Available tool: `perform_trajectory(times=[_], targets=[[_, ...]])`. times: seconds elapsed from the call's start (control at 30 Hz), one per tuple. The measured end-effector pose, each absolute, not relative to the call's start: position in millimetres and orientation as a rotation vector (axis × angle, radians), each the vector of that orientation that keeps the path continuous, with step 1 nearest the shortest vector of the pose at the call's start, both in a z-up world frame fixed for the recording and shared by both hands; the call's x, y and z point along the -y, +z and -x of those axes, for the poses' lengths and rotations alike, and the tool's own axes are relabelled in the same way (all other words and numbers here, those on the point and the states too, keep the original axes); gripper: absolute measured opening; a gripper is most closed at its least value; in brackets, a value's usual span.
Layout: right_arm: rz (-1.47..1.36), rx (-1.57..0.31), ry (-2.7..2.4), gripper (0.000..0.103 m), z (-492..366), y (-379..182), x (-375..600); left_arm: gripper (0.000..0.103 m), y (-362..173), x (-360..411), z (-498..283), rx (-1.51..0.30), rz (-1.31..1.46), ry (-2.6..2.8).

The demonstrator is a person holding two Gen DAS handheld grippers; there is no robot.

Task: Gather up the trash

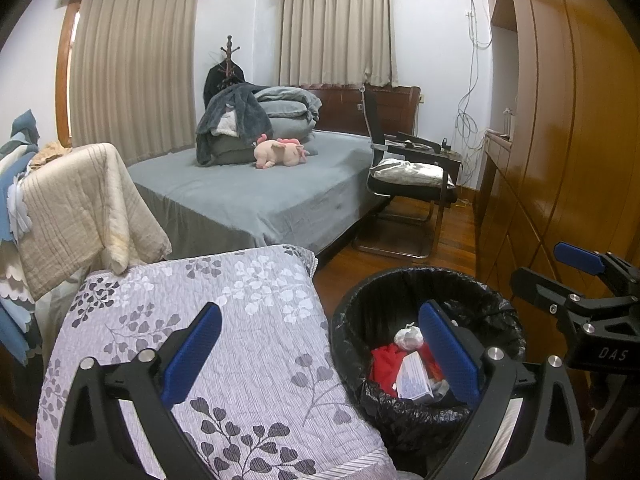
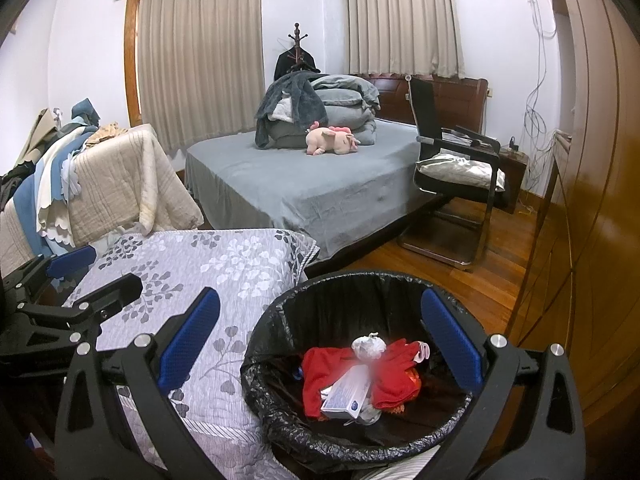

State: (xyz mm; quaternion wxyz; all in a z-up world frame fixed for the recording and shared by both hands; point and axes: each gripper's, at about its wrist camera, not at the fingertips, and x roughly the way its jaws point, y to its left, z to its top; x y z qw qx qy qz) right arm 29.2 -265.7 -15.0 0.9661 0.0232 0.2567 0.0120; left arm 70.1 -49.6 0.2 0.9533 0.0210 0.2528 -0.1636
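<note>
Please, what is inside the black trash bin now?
Inside the trash bin lie a red cloth, a crumpled white wad and a small white box. Anything beneath them is covered.

A lined bin (image 2: 360, 432) holding trash (image 2: 360, 376) stands right of a quilt (image 2: 208, 272); the bed (image 2: 320, 196) lies behind, a chair (image 2: 456, 176) at its right.

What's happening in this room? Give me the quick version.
A person is collecting trash with two handheld grippers. Both the left gripper and the right gripper are open and empty, poised above a black-lined trash bin. Inside it lie a red cloth, a crumpled wad and a small box.
</note>
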Motion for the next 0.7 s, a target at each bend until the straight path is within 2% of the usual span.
perform_trajectory(times=[0.7], targets=[[-0.048,-0.521,0.025,0.098,-30.0,-14.8,266.9,0.097,-4.8,45.0,-70.1,-0.526,-0.039,-0.329]])
